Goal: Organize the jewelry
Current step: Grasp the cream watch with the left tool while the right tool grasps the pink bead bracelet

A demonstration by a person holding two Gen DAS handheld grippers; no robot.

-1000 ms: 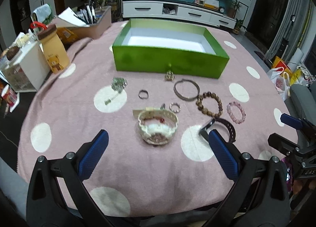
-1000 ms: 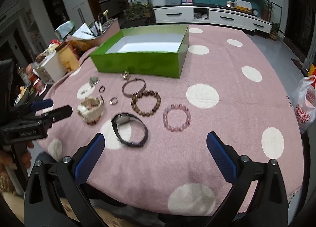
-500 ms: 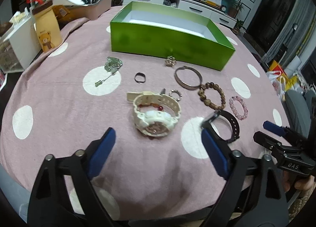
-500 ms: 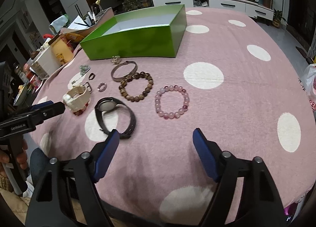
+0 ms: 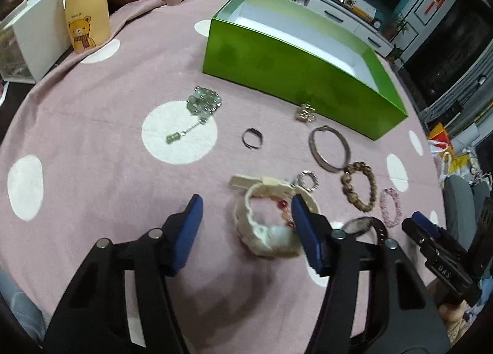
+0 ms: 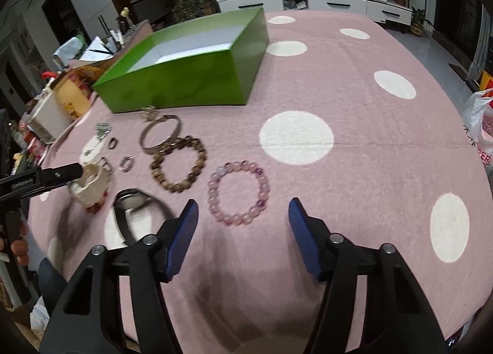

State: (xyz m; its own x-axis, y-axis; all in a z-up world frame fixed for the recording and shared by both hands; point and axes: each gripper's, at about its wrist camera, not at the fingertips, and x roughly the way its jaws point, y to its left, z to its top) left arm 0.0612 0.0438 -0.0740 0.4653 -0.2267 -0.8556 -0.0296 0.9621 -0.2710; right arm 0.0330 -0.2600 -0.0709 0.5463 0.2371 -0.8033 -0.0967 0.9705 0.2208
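Fingers (image 5: 303,215) of the left gripper (image 5: 245,218), spread wide, straddle the chunky cream plastic watch (image 5: 269,218) before the green box (image 5: 295,77); rigid, light, best pinched across its strap.

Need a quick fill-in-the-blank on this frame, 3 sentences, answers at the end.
1. The box on the tablecloth is ____ in colour.
2. The left hand-held gripper is open near the ____ watch.
3. The pink bracelet lies ahead of the open ____ hand-held gripper.

Missing words: green; cream; right
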